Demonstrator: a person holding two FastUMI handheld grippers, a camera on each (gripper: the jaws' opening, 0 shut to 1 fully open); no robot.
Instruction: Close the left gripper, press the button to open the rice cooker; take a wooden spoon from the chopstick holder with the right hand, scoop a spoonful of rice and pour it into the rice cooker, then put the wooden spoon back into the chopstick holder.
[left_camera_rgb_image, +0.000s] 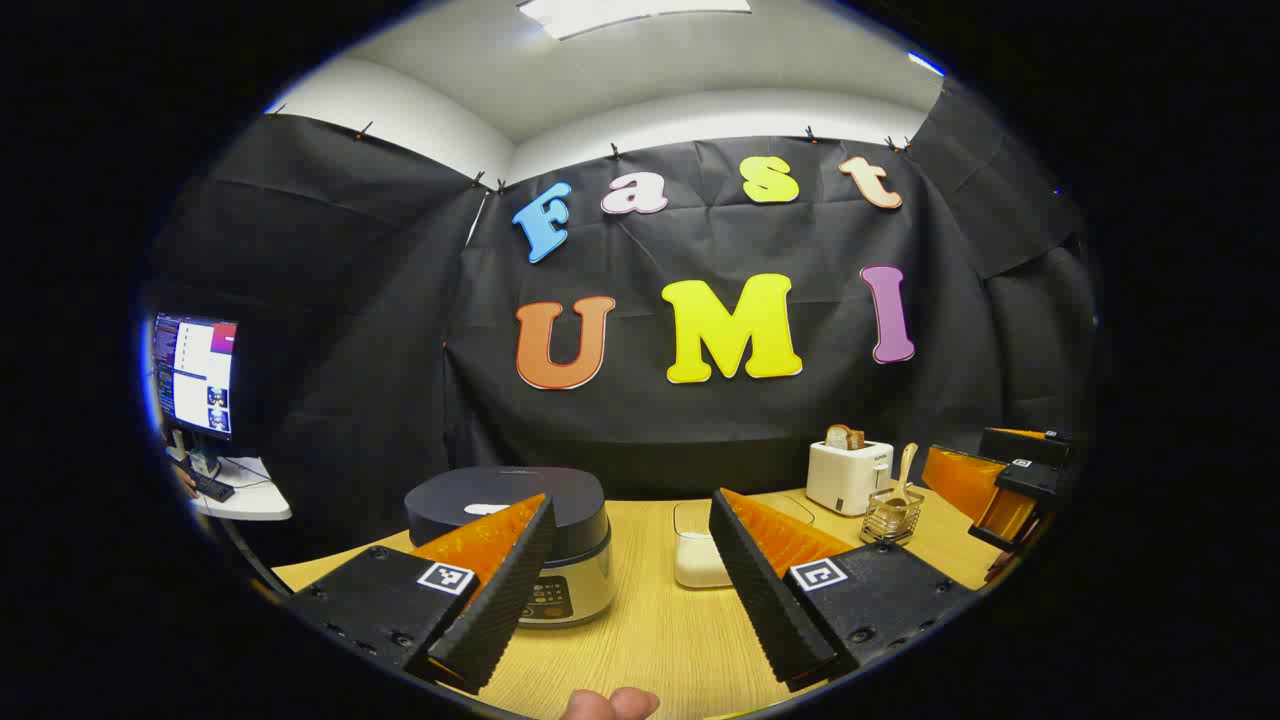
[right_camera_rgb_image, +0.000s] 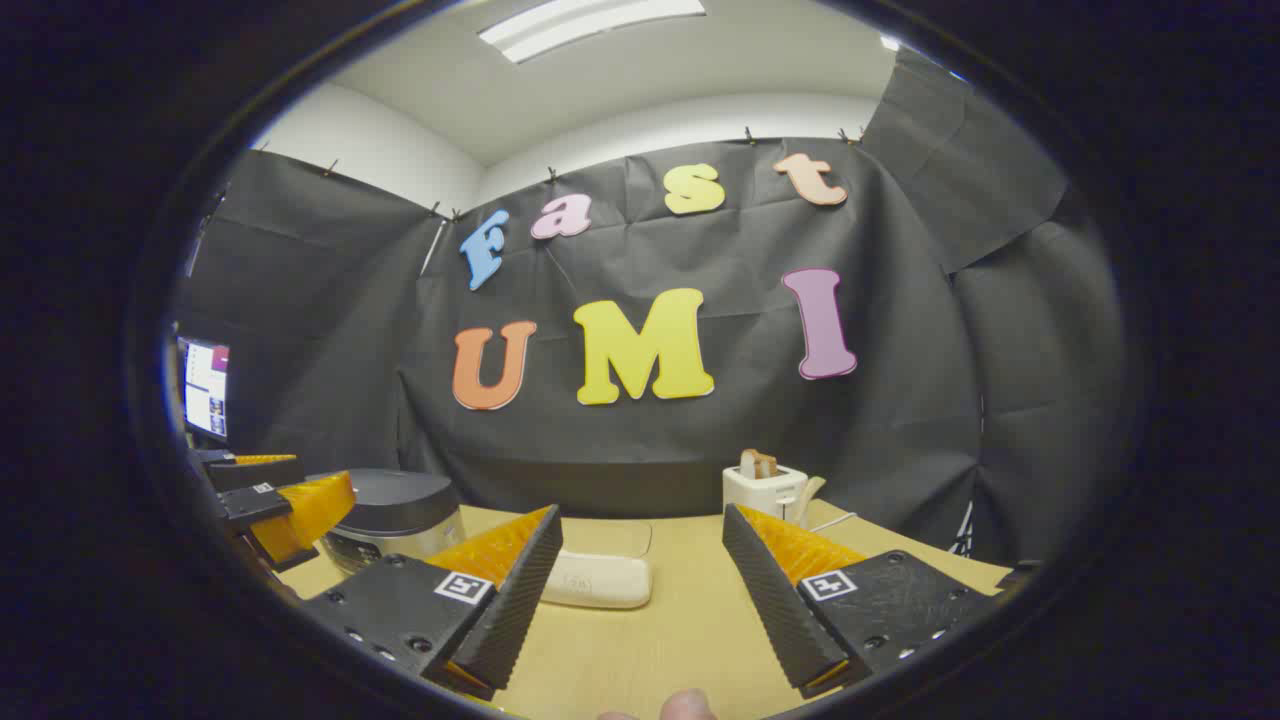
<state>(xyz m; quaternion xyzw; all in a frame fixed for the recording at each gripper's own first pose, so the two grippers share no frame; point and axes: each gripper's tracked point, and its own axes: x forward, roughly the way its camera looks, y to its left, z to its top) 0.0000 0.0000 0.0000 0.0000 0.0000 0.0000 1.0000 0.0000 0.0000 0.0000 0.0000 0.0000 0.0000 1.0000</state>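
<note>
On the table, wooden spoon (left_camera_rgb_image: 905, 470) stands upright in chopstick holder (left_camera_rgb_image: 890, 516): light, stiff, best pinched mid-handle. Left gripper (left_camera_rgb_image: 632, 590) and right gripper (right_camera_rgb_image: 642, 600) gape, empty.

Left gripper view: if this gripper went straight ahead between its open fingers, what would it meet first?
Probably the white lidded container on the wooden table, just right of the dark-lidded rice cooker; depth is uncertain.

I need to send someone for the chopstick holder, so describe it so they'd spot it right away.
Look on the wooden table, towards the right beside the white toaster. The chopstick holder is the small wire basket just in front of it, with a wooden spoon standing up in it.
</note>
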